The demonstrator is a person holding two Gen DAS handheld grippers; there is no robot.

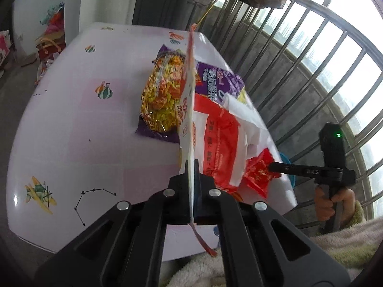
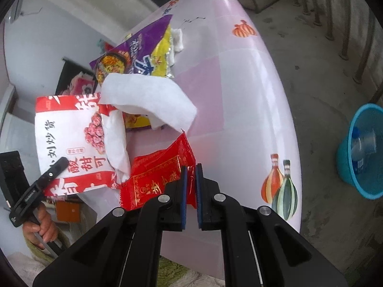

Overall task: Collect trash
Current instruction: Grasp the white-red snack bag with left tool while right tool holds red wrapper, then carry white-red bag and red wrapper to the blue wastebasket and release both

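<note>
Left gripper (image 1: 191,167) pinches white-red bag (image 2: 71,138) edge, right gripper (image 2: 190,174) pinches red wrapper (image 2: 155,177); each should hold tight, then swing to blue bin (image 2: 354,129) at right.

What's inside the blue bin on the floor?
The blue bin holds at least one clear plastic bottle leaning against the wall. Anything lower down is hidden by the rim and the bottle.

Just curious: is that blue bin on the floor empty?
Not empty. The blue bin already holds what looks like a clear plastic bottle.
</note>
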